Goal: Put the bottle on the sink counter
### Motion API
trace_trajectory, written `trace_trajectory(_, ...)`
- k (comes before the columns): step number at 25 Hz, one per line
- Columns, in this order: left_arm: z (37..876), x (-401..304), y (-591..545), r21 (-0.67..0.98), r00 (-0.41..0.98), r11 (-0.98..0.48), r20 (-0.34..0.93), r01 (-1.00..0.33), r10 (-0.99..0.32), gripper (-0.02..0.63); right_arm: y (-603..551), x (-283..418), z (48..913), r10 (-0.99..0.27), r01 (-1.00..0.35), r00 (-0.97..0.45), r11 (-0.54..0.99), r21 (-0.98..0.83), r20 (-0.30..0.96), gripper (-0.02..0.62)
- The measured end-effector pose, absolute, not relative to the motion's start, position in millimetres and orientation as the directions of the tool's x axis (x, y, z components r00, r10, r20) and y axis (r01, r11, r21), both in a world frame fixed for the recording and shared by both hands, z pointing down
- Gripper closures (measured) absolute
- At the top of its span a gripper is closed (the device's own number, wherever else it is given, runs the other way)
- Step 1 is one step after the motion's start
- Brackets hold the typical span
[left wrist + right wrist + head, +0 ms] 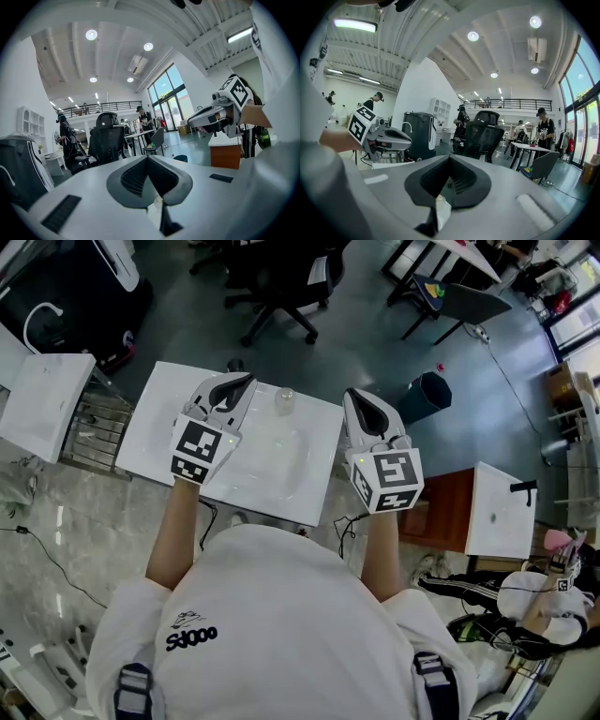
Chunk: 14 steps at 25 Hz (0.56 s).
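Observation:
A small clear bottle (284,401) stands upright at the far edge of the white sink counter (169,413), between the two grippers and apart from both. My left gripper (246,381) hovers over the counter's left part, jaws shut, holding nothing. To the bottle's right, my right gripper (352,395) is shut too and empty. In the left gripper view the closed jaws (148,159) point out level at the room, with the right gripper (220,112) off to the side. The right gripper view shows its jaws (449,159) meeting, with the left gripper (386,136) at the left.
Beyond the counter stands a black office chair (281,287), and a dark bin (427,395) sits on the floor at the far right. Another white sink (42,404) and a wire rack (98,432) are at the left. A wooden cabinet (441,512) with a white sink top (502,512) stands at the right.

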<state>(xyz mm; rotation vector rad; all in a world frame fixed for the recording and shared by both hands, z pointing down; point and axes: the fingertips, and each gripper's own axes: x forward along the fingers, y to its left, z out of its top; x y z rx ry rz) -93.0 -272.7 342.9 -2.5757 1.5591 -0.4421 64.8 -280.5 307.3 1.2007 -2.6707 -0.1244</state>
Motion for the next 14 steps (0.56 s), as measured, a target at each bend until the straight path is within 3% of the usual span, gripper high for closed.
trace_trajectory(14,346.6,-93.7,-277.2,-0.233,0.420,-0.459,0.199,-0.857,-0.886,0.600,-284.7,67.0,314.9,-0.747,-0.732,-0.642,0.664,0.153,0.171,0.588)
